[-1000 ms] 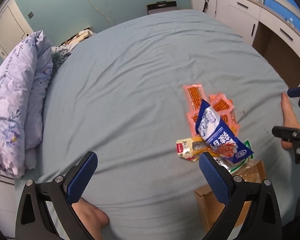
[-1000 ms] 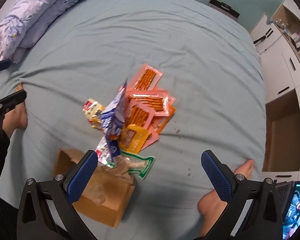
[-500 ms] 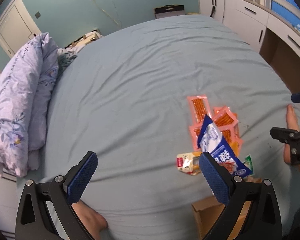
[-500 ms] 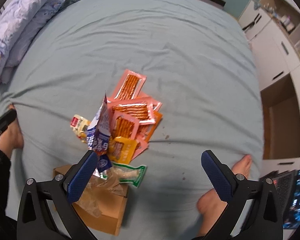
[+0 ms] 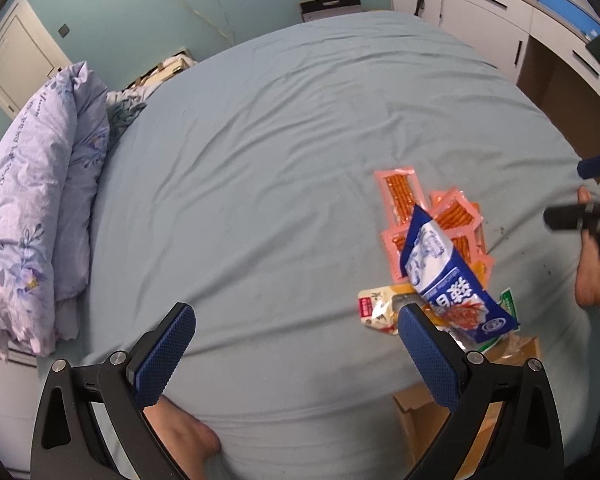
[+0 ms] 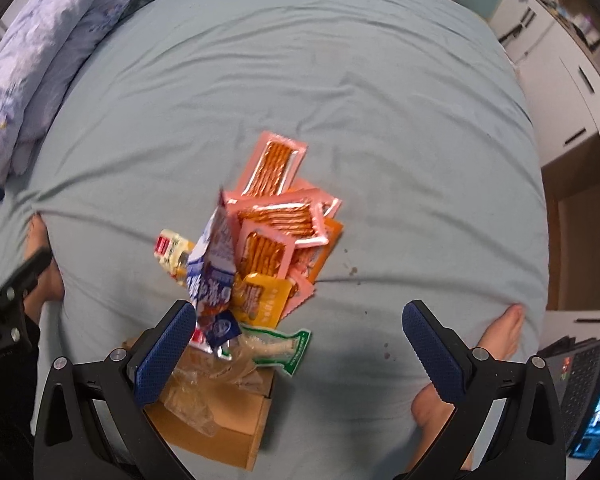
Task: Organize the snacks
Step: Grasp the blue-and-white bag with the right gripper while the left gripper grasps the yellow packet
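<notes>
A pile of snack packets lies on the blue-grey bed sheet (image 5: 260,184). Several pink packets of orange sticks (image 6: 278,168) lie under a blue and white bag (image 5: 448,276), which also shows in the right wrist view (image 6: 214,268). A yellow packet (image 6: 260,298), a small cream packet (image 5: 376,308) and a green-edged packet (image 6: 284,346) lie around it. A brown cardboard box (image 6: 224,424) sits near me with clear plastic in it. My left gripper (image 5: 296,352) is open and empty, left of the pile. My right gripper (image 6: 296,350) is open and empty above the pile's near edge.
A folded lilac quilt (image 5: 32,200) lies along the bed's left side. White cabinets (image 5: 500,12) stand at the far right. Bare feet (image 6: 500,332) rest on the bed's near edge. A laptop (image 6: 584,384) sits at the right.
Both grippers have shifted slightly relative to the bed, so the pile sits a little differently in each view. Both stay open and the snacks have not moved.
</notes>
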